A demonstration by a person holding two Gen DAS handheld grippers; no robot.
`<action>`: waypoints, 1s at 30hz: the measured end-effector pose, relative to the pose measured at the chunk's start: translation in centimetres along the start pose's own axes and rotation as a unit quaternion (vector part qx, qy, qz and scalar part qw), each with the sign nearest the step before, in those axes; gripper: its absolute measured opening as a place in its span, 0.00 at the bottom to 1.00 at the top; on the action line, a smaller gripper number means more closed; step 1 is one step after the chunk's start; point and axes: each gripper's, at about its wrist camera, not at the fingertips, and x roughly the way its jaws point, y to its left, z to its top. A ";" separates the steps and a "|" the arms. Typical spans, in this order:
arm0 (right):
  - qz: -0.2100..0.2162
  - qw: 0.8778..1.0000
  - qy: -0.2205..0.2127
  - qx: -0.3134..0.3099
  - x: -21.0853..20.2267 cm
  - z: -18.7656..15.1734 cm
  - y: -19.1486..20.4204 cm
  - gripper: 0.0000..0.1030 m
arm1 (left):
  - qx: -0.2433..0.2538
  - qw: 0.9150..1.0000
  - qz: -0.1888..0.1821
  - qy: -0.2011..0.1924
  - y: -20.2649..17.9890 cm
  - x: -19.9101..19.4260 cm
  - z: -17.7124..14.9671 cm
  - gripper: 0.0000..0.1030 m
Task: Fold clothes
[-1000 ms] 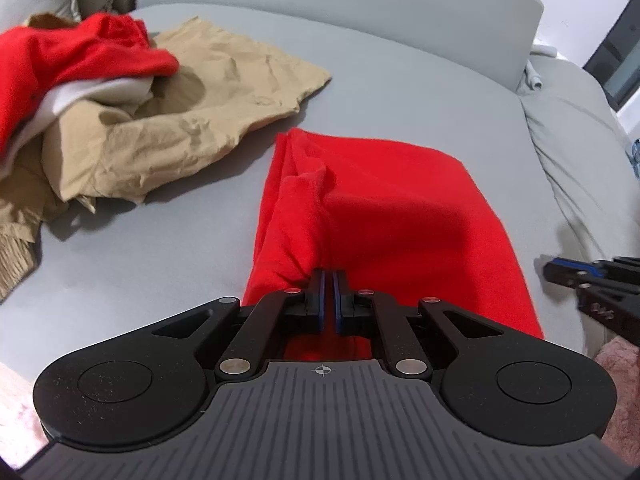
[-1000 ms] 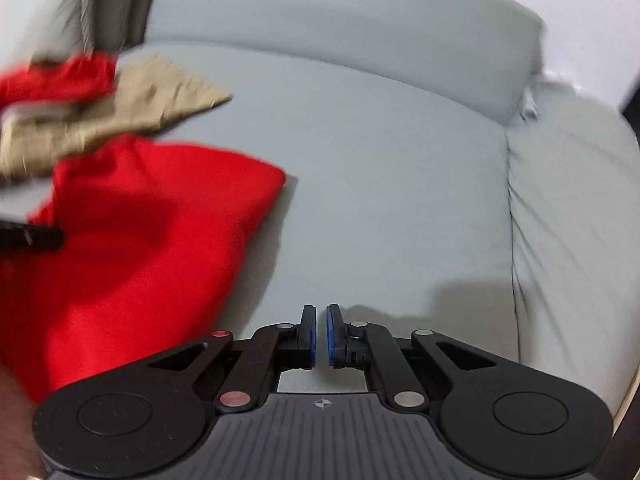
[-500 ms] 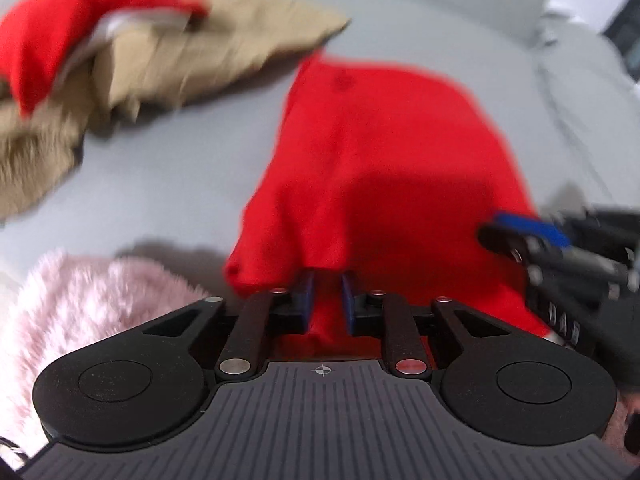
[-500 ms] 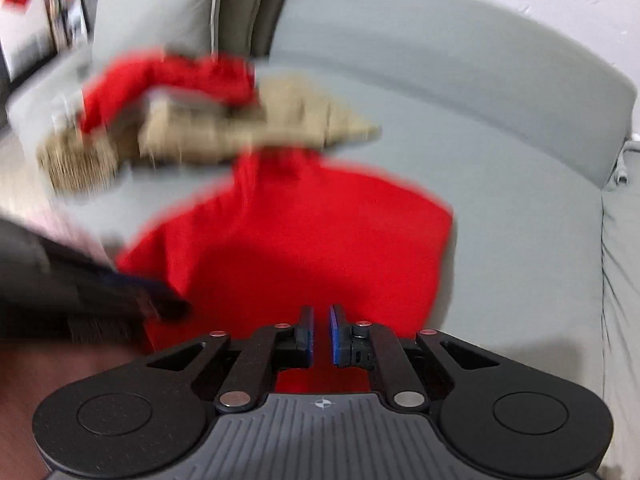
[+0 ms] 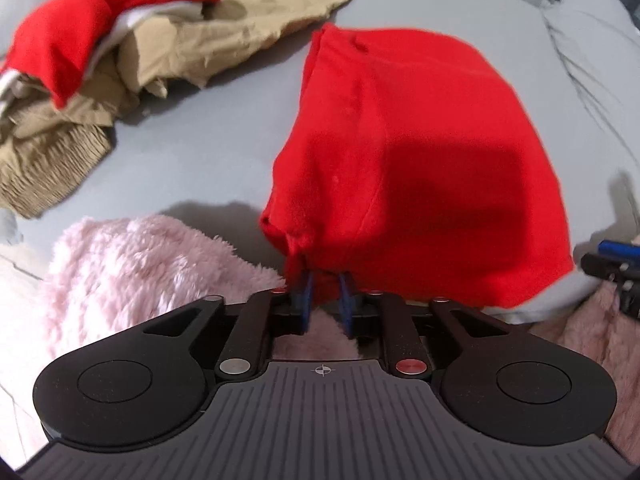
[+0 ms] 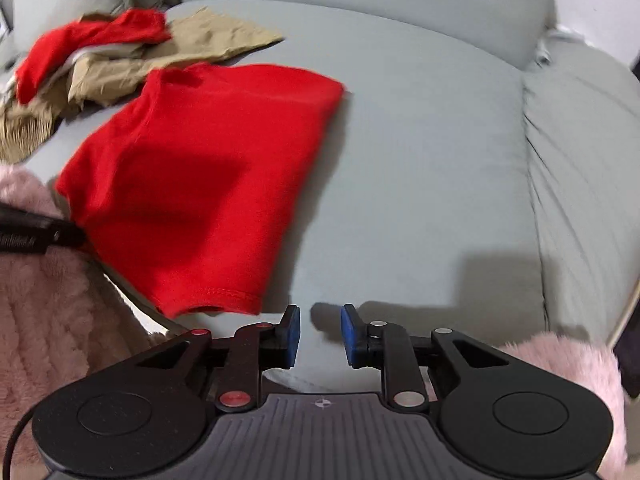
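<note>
Now the folded red garment (image 5: 416,152) lies flat on the grey sofa seat (image 6: 420,160), near edge overhanging pink fluffy fabric (image 5: 132,264); beyond it sits a heap of tan and red clothes (image 5: 120,60). The left gripper (image 5: 326,300), just opened, straddles the garment's corner without pinching, unlike before; the right gripper (image 6: 316,334), also just parted, holds nothing beside it.

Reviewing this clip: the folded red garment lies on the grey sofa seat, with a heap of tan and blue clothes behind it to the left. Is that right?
Not quite. The heap is tan and red, with some white, not blue; both wrist views show it. The rest holds: the folded red garment lies on the grey sofa seat, the heap behind it to the left.
</note>
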 end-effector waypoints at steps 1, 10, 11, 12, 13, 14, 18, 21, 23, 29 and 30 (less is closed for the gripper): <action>0.010 1.000 -0.002 0.011 -0.5 0.0 -0.4 0.22 | -0.001 1.000 0.000 -0.006 0.1 -0.4 -0.1 0.34; 0.053 0.999 0.002 0.011 -1.6 1.0 -0.7 0.28 | -0.009 1.000 0.006 -0.008 -1.3 -0.8 -0.4 0.44; 0.056 0.998 0.001 0.011 -1.7 1.1 -0.7 0.29 | 0.001 1.000 0.018 -0.006 -1.6 -0.8 -0.4 0.45; 0.058 0.998 -0.001 0.012 -1.9 1.2 -0.7 0.30 | 0.007 1.000 0.024 -0.004 -1.7 -0.7 -0.5 0.45; 0.060 0.998 -0.001 0.012 -2.1 1.2 -0.8 0.31 | 0.006 1.000 0.024 -0.001 -1.5 -0.7 -0.6 0.45; 0.065 0.998 -0.002 0.014 -2.1 1.2 -0.8 0.32 | 0.003 1.000 0.023 0.002 -1.4 -0.7 -0.7 0.45; 0.075 0.997 0.002 0.021 -1.7 1.3 -0.9 0.32 | -0.007 1.000 0.002 0.003 -0.6 -0.7 -0.9 0.45; 0.080 0.996 0.005 0.025 -1.2 1.6 -0.9 0.32 | 0.003 1.000 0.003 0.003 -1.1 -0.5 -0.6 0.47; 0.081 0.996 0.003 0.025 -1.1 1.8 -0.8 0.32 | 0.012 1.000 0.007 0.006 -1.4 -0.3 -0.6 0.48; 0.090 0.995 0.004 0.029 -0.9 1.8 -0.6 0.33 | 0.014 1.000 0.012 0.011 -1.3 -0.2 -0.6 0.50; 0.094 0.995 0.003 0.030 -0.9 1.9 -0.6 0.33 | 0.012 1.000 0.010 0.010 -1.3 -0.3 -0.5 0.50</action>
